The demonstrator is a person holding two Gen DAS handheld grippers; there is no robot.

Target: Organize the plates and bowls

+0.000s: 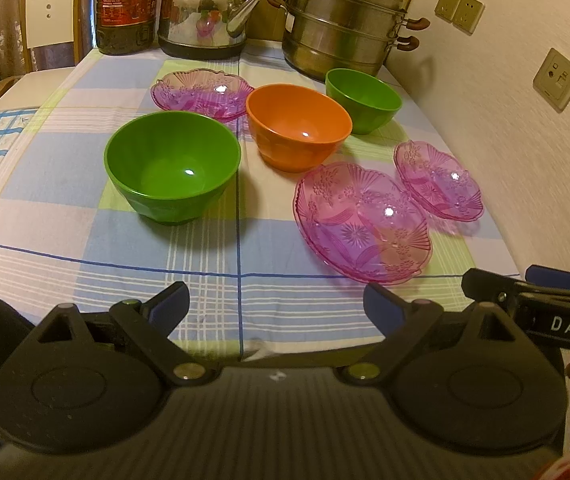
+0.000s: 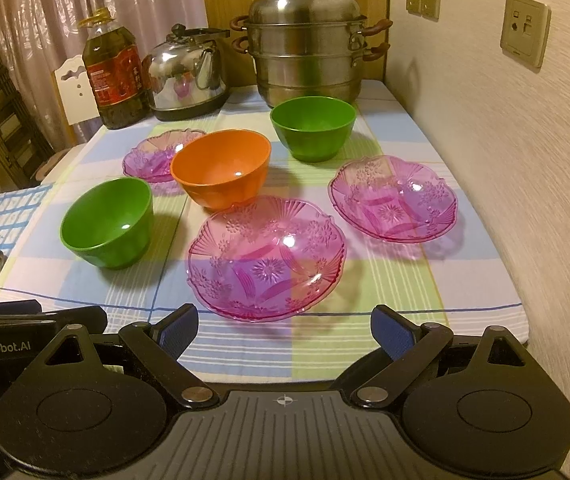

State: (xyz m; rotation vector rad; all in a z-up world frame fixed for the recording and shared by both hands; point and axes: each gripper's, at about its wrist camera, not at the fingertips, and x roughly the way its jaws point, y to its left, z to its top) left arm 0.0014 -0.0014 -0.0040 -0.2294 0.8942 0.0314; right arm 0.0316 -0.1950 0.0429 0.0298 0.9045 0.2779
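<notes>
Right wrist: right gripper (image 2: pixel 284 330) jaws wide, empty; left gripper (image 1: pixel 276 304) likewise. Nearest pink patterned translucent plate (image 2: pixel 267 256) at 12 o'clock, orange plastic bowl (image 2: pixel 221 168) just behind. Risk: shallow slick rim may slip if pinched off-centre.

Place: a home dining corner, as I see it over my tool.
Worktop: a checked cloth (image 2: pixel 405 280) covers it.
Cookware: a tiered steel steamer (image 2: pixel 305 48), a kettle (image 2: pixel 183 76) and a big oil bottle (image 2: pixel 113 76) stand at the back.
Room: lace curtains (image 2: pixel 45 0), a white chair (image 2: pixel 75 88), wall sockets (image 2: pixel 525 30).
</notes>
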